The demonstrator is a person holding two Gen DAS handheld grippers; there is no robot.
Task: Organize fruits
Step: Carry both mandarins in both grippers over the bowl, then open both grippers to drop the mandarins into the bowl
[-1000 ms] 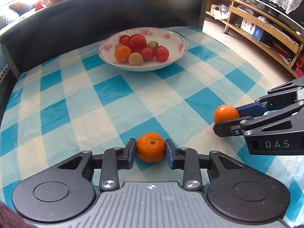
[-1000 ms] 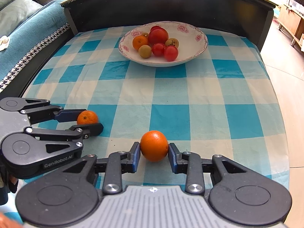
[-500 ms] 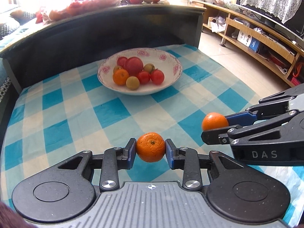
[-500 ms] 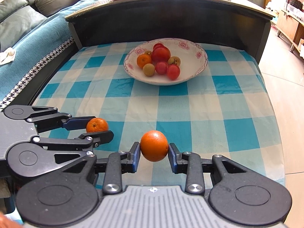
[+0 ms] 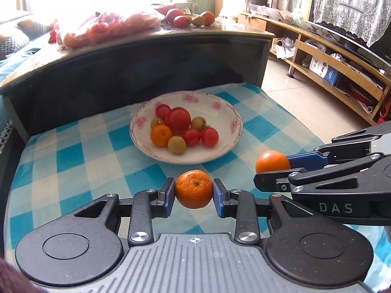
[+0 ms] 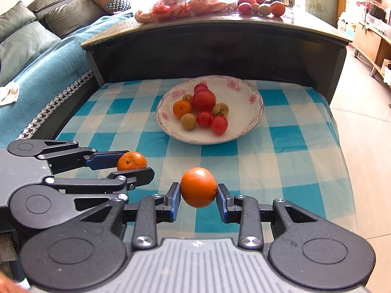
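Left wrist view is showing the left tongs squeezing a mandarin with its little stem scar facing the camera, blue pads pressing on both sides, and the fruit is hanging clear above the blue-and-white checked tablecloth. Off to the right, the right tongs are poking into the shot with "DAS" printed in pale letters on the black body, and they're clamping a smoother orange.

Right wrist view is giving the same story from the other side: that orange is sitting tight between the pads, and the other tool's body is lying low on the left.

Beyond both, a white bowl with pink flowers is resting on the table, holding tomatoes, one small orange and a few brownish-green fruits. More fruit is lying on the dark raised top behind it.
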